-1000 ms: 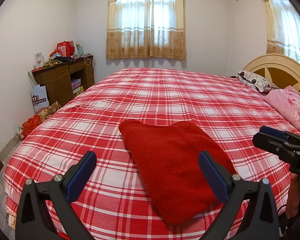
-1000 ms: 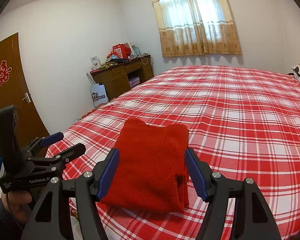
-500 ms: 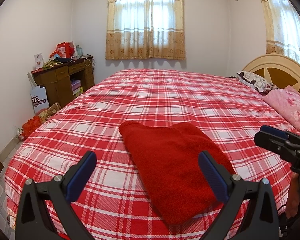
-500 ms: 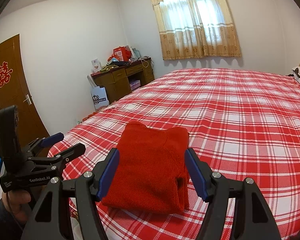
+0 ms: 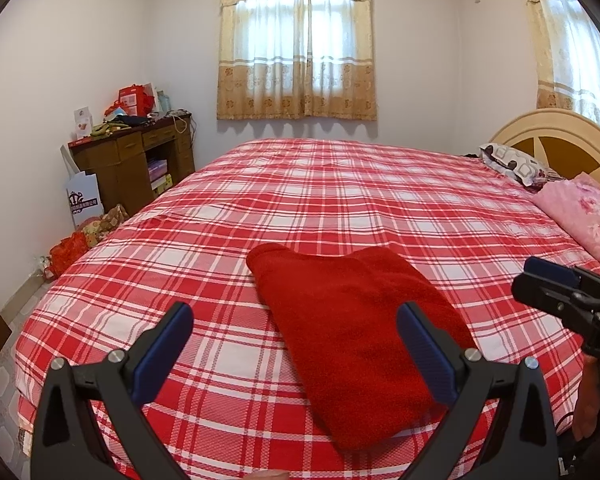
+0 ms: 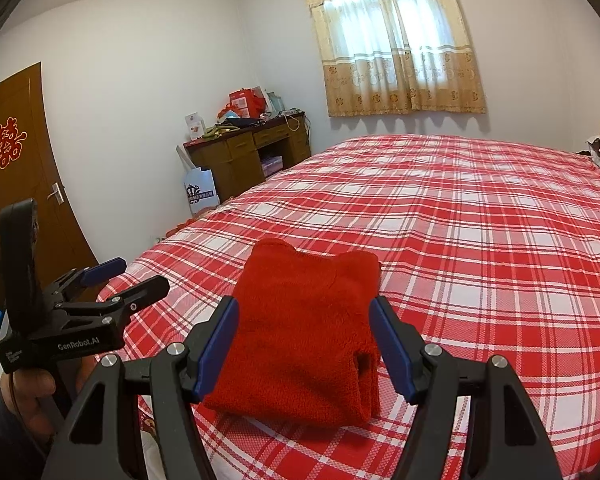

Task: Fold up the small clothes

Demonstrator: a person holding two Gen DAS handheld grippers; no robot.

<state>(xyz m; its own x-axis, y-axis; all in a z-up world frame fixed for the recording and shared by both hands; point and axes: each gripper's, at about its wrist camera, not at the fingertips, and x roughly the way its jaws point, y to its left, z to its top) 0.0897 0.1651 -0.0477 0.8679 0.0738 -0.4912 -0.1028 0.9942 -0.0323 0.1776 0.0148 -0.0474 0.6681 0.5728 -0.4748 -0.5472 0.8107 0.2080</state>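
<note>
The fuzzy red knitted garment point(image 6: 304, 344) lies folded into a compact block in the lower middle of both views, on the red-and-white plaid bedspread point(image 6: 480, 240). The left gripper point(image 5: 294, 344) and right gripper point(image 6: 304, 340) hover with jaws wide, holding nothing — the fold looks finished. A next move would likely mean smoothing it or fetching another piece. The garment's near edge sits behind the jaws, and its layers cannot be counted.

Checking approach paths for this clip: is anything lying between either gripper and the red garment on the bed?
Nothing visible. The red garment lies folded on the plaid bed, with only bare sheet between it and the open left gripper and right gripper.
</note>
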